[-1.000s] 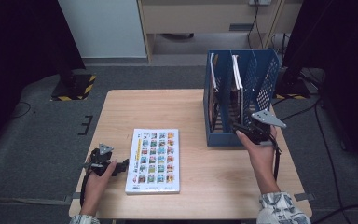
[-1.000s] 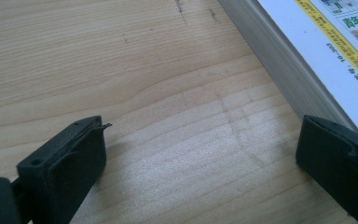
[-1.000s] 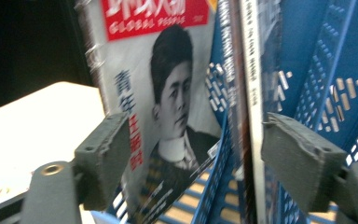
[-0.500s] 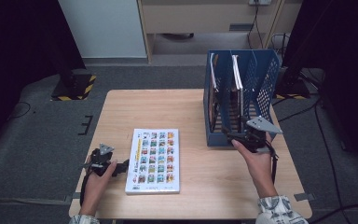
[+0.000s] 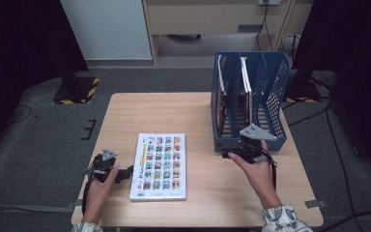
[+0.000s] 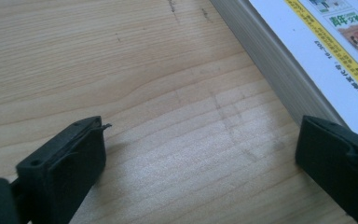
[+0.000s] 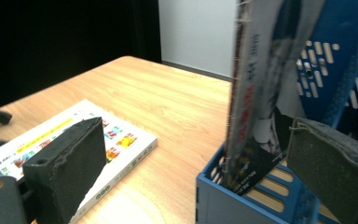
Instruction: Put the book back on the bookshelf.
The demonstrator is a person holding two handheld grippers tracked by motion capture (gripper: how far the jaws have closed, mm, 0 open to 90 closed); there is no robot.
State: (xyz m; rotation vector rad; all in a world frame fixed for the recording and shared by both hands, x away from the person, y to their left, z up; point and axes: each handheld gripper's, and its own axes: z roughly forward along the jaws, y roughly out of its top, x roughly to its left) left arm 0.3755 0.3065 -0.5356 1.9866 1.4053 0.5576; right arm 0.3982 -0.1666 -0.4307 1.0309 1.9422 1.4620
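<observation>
Books (image 5: 232,101) stand half hidden inside blue rack (image 5: 270,87).

A wooden table (image 5: 174,108) carries a picture book (image 5: 158,166) and a blue file rack (image 5: 270,82).

One table (image 5: 198,111) stands at the centre of the frame. One book (image 5: 158,166) lies flat at lower centre. One blue rack (image 5: 275,96) stands at right of centre, with three slots; two books (image 5: 244,77) stand upright in it, at upper right. Two grippers show: one (image 5: 125,173) at lower left, one (image 5: 228,154) at lower right.
</observation>
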